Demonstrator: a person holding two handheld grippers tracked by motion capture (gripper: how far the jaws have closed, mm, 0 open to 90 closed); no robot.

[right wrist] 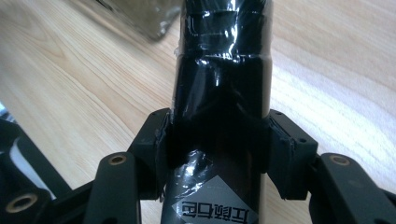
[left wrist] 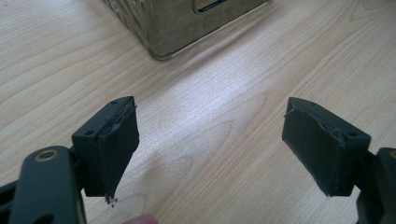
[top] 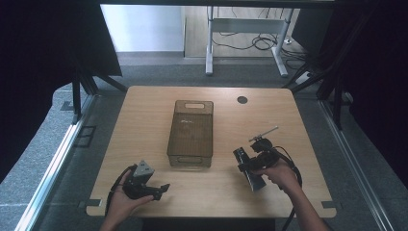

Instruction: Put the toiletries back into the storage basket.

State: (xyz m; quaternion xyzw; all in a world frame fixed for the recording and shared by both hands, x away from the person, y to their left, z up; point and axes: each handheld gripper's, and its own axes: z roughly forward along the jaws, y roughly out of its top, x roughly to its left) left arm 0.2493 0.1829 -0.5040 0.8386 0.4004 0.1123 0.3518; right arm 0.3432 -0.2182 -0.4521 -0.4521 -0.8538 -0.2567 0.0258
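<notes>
Right hand-held gripper (top: 249,166) clamps black packet (right wrist: 219,93), pads pressing both its sides; packet glossy, grey label with print near jaw base, runs forward beyond jaw tips; in high view packet (top: 250,171) lies slantwise over table (top: 288,115); brown bin (top: 190,132) stands left of this hand-held gripper, well apart. Left hand-held gripper (left wrist: 210,154) wide open, nothing between pads, low over table; bin corner (left wrist: 163,32) ahead of it, near, not touching.
</notes>
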